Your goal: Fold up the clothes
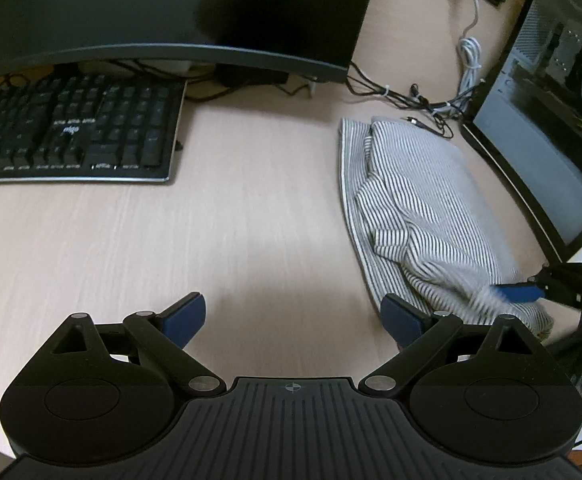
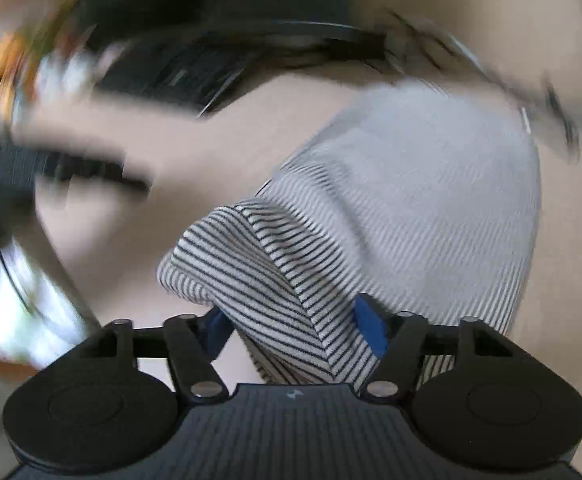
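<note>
A black-and-white striped garment [image 1: 419,208] lies partly folded on the right side of the light wooden desk [image 1: 251,220]. My left gripper [image 1: 293,316] is open and empty above bare desk, just left of the garment's near corner. My right gripper [image 2: 295,328] stands wide, with a loose fold of the striped garment [image 2: 371,208] lying between its blue pads [image 2: 369,326]; the view is motion-blurred. In the left wrist view, the right gripper [image 1: 519,292] shows at the garment's near right edge.
A black keyboard [image 1: 71,136] lies at the left under a dark monitor [image 1: 163,8]. A glass-sided computer case [image 1: 551,132] stands right of the garment. Cables [image 1: 431,100] run behind it.
</note>
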Demonstrator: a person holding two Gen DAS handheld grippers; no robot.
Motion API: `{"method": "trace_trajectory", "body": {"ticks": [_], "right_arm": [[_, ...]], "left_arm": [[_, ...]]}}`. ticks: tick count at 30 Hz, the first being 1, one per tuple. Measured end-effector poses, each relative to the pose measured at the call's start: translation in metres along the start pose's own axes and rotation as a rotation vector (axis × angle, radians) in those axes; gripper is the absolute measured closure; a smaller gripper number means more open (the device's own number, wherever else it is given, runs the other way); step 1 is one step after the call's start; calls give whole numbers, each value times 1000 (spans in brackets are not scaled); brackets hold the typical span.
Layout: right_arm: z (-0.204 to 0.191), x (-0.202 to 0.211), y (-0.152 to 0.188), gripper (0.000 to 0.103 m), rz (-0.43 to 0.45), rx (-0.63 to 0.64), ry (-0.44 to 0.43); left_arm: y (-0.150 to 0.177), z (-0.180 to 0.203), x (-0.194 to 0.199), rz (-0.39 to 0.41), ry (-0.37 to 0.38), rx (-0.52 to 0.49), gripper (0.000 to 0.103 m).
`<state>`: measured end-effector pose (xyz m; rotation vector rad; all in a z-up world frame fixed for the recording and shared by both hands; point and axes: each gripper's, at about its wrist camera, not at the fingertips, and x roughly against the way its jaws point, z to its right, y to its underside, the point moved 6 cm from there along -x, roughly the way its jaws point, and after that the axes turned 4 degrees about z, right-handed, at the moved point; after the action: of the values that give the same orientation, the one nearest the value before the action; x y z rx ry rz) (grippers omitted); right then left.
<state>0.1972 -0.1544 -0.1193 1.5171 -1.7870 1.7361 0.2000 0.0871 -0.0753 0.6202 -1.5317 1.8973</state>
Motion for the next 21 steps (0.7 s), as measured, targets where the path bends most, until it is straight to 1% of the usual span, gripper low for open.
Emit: {"method": "trace_trajectory", "body": {"ticks": [1, 2, 3, 5, 9, 11, 13, 15, 16, 18, 20, 21], "right_arm": [[10, 0, -4, 45, -7, -87, -33], [16, -1, -5, 46, -12, -138, -57], [21, -1, -6, 46, -14, -170, -73], [23, 0, -3, 46, -13, -185, -86], [28, -3, -5, 46, -19, -229, -105], [31, -4, -6, 46, -30, -258, -119], [33, -4, -7, 46, -43, -282, -131], [31, -6, -10, 46, -64, -265, -133], [29, -7, -11, 46, -78, -244, -130], [23, -6, -14, 46, -103, -194, -115], [17, 0, -16, 45, -109, -144, -97], [15, 9, -16, 45, -92, -106, -77]], "left_arm": [[-1, 1, 0, 2, 2, -8, 5], [-1, 2, 1, 3, 7, -24, 5], [-1, 5, 1, 4, 15, -50, 5], [0, 13, 3, 9, 31, -134, 5], [8, 45, 5, 30, 53, -423, 5], [14, 69, 3, 54, 78, -610, 5], [21, 93, 1, 90, 126, -786, 5], [27, 113, -6, 121, 184, -918, 5], [29, 121, -11, 133, 211, -958, 5], [26, 133, -22, 153, 255, -985, 5], [22, 142, -32, 177, 291, -999, 7], [19, 145, -35, 184, 312, -990, 19]]}}
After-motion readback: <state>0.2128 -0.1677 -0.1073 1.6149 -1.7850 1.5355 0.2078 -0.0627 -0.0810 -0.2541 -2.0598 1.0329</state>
